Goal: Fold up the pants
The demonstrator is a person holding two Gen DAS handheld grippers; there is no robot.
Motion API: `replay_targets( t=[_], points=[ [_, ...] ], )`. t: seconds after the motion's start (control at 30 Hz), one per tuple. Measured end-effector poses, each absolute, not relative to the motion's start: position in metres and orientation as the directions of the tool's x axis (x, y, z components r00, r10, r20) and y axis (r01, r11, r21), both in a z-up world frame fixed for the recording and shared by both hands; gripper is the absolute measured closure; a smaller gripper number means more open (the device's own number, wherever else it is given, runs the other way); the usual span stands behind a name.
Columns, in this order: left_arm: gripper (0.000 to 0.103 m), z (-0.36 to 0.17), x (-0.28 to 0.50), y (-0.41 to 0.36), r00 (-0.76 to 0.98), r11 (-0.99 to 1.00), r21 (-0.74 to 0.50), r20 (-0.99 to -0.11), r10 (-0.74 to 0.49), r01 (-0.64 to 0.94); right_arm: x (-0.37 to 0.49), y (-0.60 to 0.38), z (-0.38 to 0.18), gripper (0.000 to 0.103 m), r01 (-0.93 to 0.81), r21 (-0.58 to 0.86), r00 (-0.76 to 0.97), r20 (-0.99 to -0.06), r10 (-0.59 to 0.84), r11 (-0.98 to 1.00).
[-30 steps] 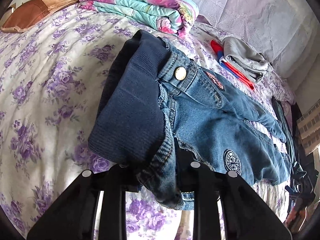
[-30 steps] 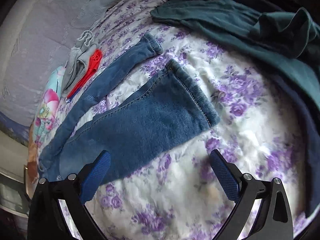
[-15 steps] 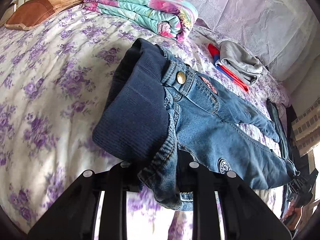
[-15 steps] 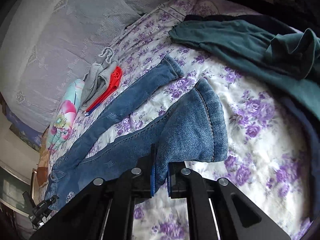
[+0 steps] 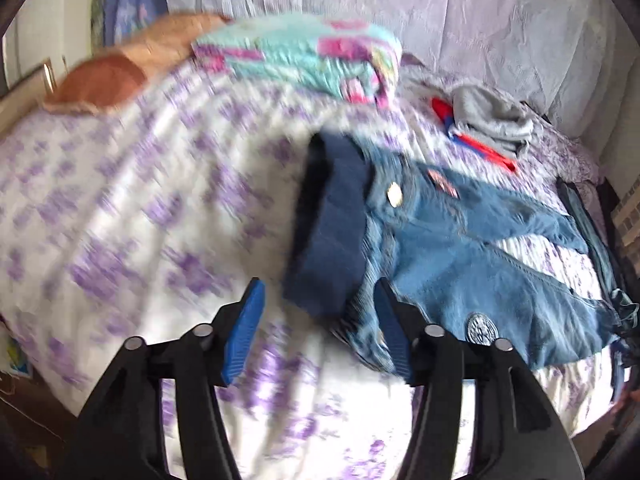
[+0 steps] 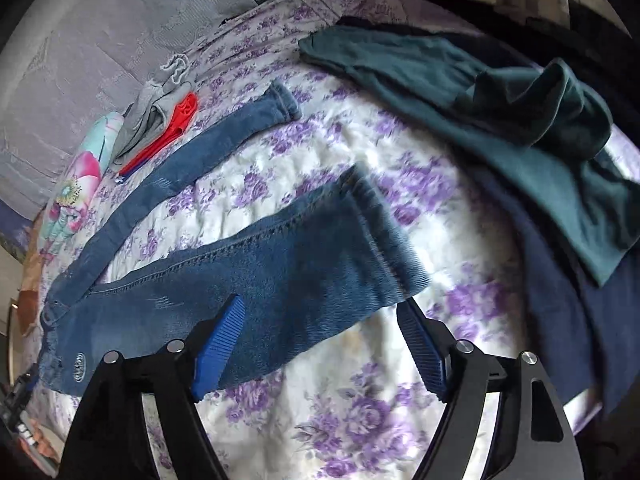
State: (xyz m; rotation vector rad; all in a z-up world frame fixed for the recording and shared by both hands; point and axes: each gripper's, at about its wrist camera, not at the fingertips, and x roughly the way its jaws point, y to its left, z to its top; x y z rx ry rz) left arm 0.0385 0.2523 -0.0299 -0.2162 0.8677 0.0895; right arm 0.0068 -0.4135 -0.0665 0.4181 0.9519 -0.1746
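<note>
While both grippers have their blue-padded fingers spread wide with nothing between them, the jeans (image 6: 256,264) lie flat on the purple-flowered bedspread (image 6: 340,420). From the left wrist view, the left gripper (image 5: 320,332) hangs over the waist end, where the dark ribbed waistband (image 5: 328,224) and a metal button (image 5: 394,194) show, though motion blur softens much of this picture. Only this view shows a folded turquoise-and-pink blanket (image 5: 304,60) whole, with a brown pillow (image 5: 116,76) beside it. The right wrist view shows what the left cannot: the 2 legs run apart in a V, the near cuff (image 6: 384,236) just ahead of the right gripper (image 6: 320,344), the far cuff (image 6: 286,102) well beyond. A dark green garment (image 6: 500,108) lies at the right. Grey cloth over a red item (image 6: 160,120) appears in both views.
</note>
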Motion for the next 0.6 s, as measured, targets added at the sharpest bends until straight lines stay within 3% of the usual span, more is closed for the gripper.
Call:
replay_targets(
  t=[0.07,0.2,0.33,0.47,0.5,0.57,0.6],
  points=[
    [0.034,-0.011,0.057,0.258,0.658,0.983,-0.120,-0.753,0.003,-0.141,0.025,-0.419,-0.048,0.013,0.285,0.296,0.597,-0.799,0.073,0.911],
    [0.032,-0.005,0.148,0.269,0.596,0.991,-0.126,-0.800,-0.069,-0.054,0.102,-0.427,-0.037,0.012,0.194,0.423,0.606,-0.761,0.231,0.885],
    [0.033,-0.059,0.242,0.271,0.408,0.994,-0.108,-0.909,-0.090,-0.022,0.190,-0.437,-0.066,0.012,0.254,0.417,0.551,-0.804,0.224,0.873],
    [0.031,-0.098,0.275,0.258,0.331,0.990,-0.140,-0.935,-0.126,-0.019,0.244,-0.446,-0.105,0.014,0.305,0.443,0.499,-0.828,0.255,0.843],
    [0.031,-0.101,0.277,0.252,0.346,0.995,-0.103,-0.934,-0.091,-0.017,0.253,-0.445,-0.114,0.029,0.292,0.467,0.493,-0.821,0.287,0.835],
    [0.033,-0.099,0.278,0.242,0.377,0.999,-0.048,-0.926,-0.040,-0.012,0.265,-0.436,-0.130,0.087,0.265,0.472,0.470,-0.825,0.314,0.841],
    [0.041,-0.096,0.277,0.239,0.393,0.999,-0.035,-0.919,-0.026,-0.016,0.268,-0.431,-0.134,0.097,0.263,0.460,0.465,-0.831,0.307,0.848]
  ],
)
